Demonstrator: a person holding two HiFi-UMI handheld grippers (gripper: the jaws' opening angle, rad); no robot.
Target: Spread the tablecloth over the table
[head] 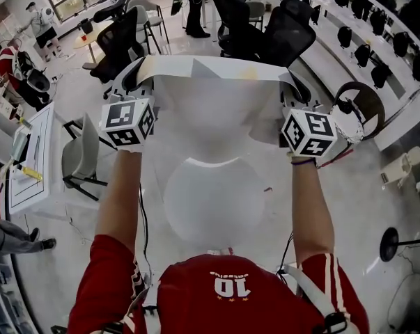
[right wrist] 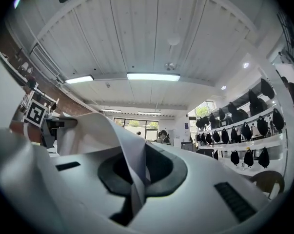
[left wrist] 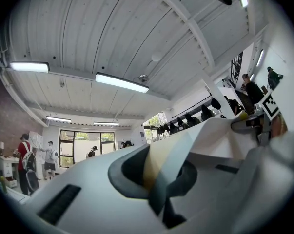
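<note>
Pinching one edge each, the left hand-held gripper (head: 136,76) and right hand-held gripper (head: 294,86) held the white tablecloth (head: 216,106) stretched across the frame's upper centre.

My head view has a small round white table (head: 213,207) straight below me, standing on the pale shiny floor (head: 363,186). Its top looks plain white. The tablecloth (head: 216,103) hangs just past the far edge, and I can't tell if the hem touches. A grey chair (head: 81,155) stands off the left edge, with black office chairs (head: 286,30) well beyond the far edge.
</note>
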